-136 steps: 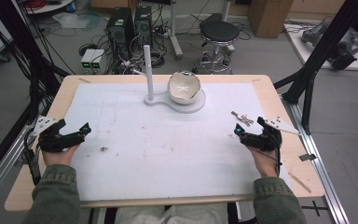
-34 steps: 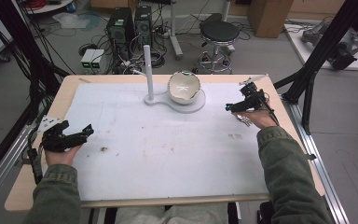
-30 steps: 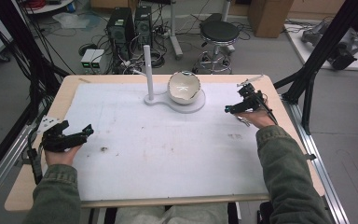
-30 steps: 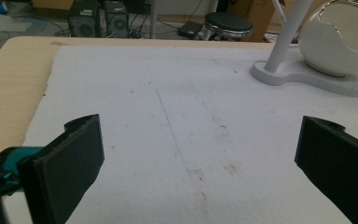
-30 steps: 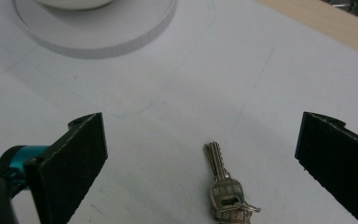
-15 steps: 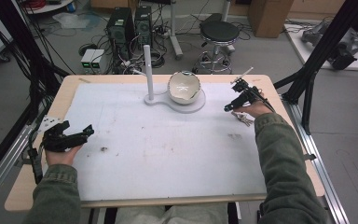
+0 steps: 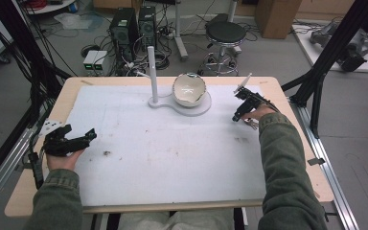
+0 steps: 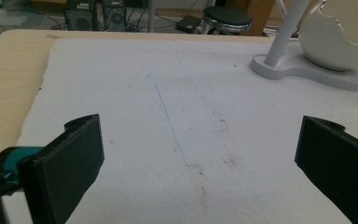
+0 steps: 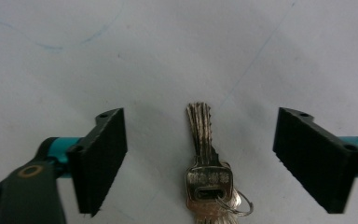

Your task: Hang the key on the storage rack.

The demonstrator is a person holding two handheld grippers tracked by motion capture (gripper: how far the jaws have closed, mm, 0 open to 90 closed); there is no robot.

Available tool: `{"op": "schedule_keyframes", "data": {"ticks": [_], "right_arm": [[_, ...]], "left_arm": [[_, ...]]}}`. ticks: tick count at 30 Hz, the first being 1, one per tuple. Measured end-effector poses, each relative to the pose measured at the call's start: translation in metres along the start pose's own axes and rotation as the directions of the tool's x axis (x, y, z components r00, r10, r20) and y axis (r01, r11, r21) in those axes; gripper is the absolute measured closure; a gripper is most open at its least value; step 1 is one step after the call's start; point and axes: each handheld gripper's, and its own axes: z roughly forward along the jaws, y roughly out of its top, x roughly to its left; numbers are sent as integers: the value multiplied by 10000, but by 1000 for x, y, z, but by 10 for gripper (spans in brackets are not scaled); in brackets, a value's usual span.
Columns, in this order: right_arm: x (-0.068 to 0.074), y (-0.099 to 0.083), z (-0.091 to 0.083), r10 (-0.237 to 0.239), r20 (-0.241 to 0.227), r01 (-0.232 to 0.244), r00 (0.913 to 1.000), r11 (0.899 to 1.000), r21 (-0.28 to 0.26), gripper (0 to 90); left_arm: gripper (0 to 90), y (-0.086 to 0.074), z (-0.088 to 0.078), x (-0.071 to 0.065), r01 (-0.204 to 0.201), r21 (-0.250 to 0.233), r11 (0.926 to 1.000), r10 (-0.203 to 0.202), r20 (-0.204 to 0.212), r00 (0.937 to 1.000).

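Since the picture four and a half seconds back, my right hand has gone from the near right of the worktop (image 7: 287,91) up to its far right, and its fingers (image 9: 100,158) have just been closing in from their widest. They stand well apart with the bunch of keys (image 9: 209,179) lying flat between them, touching neither pad; nothing is gripped yet. Seen from the right gripper view, the key blades point away from me and the ring sits at the near end. From the high view, the right gripper (image 7: 242,112) tips down at the white mat (image 7: 172,158), just right of the cracked white bowl (image 7: 189,89) on its stand (image 7: 154,72). My left gripper (image 7: 84,138) rests at the near left edge where it lay before, its fingers (image 8: 67,163) wide and holding nothing, bare mat between them.
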Motion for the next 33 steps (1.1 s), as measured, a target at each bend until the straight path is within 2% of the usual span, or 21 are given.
{"op": "schedule_keyframes", "data": {"ticks": [4, 6, 12, 13, 15, 17, 19, 23, 25, 26, 28, 33], "right_arm": [[-3, -1, 0, -74, -286, 73, 9996, 10000, -36, 347], [-5, -1, -1, 31, -386, -38, 9992, 9999, -160, 374], [-1, 1, 2, -99, -357, 96, 9993, 9999, -84, 584], [-1, 1, 2, -143, -280, 140, 9995, 9998, -114, 644], [-2, 2, 2, 29, -351, -33, 9994, 9999, -97, 700], [-2, 3, 2, 181, -452, -176, 9988, 9998, 98, 795], [-1, 5, 1, 292, -512, -279, 9983, 9993, 261, 821], [3, 5, 0, -112, -38, 113, 9999, 9997, 214, 830], [6, 5, -3, -131, 122, 129, 9998, 9998, 160, 841], [6, 4, -5, -116, 99, 116, 9999, 9999, 36, 874], [9, 4, -11, -40, 153, 44, 9999, 9997, -221, 875], [16, 1, -16, 74, 307, -65, 9995, 9996, -292, 877]], "left_arm": [[17, -1, 1, 0, 23, 60, 10000, -23, -17, 10000], [17, -1, 0, 0, -49, 133, 9999, 49, -8, 10000], [17, -1, -2, 1, 67, 17, 10000, -67, -161, 9998], [17, -1, -2, 2, 104, 7, 9999, -104, -160, 9998], [17, -1, -2, 2, 96, 19, 10000, -96, -176, 9998], [17, -1, -2, 2, 62, 36, 10000, -61, -142, 9999], [17, -1, -2, 1, 45, 31, 10000, -44, -140, 9999], [17, -1, -3, 3, 187, 9, 9998, -187, -135, 9997], [17, -1, -3, 3, 253, -6, 9997, -253, -101, 9996], [17, -1, -3, 3, 246, -37, 9997, -246, -76, 9997], [17, -1, -3, 3, 225, -43, 9997, -225, -25, 9997], [17, 0, -4, 2, 274, -118, 9996, -274, 36, 9996]]}}
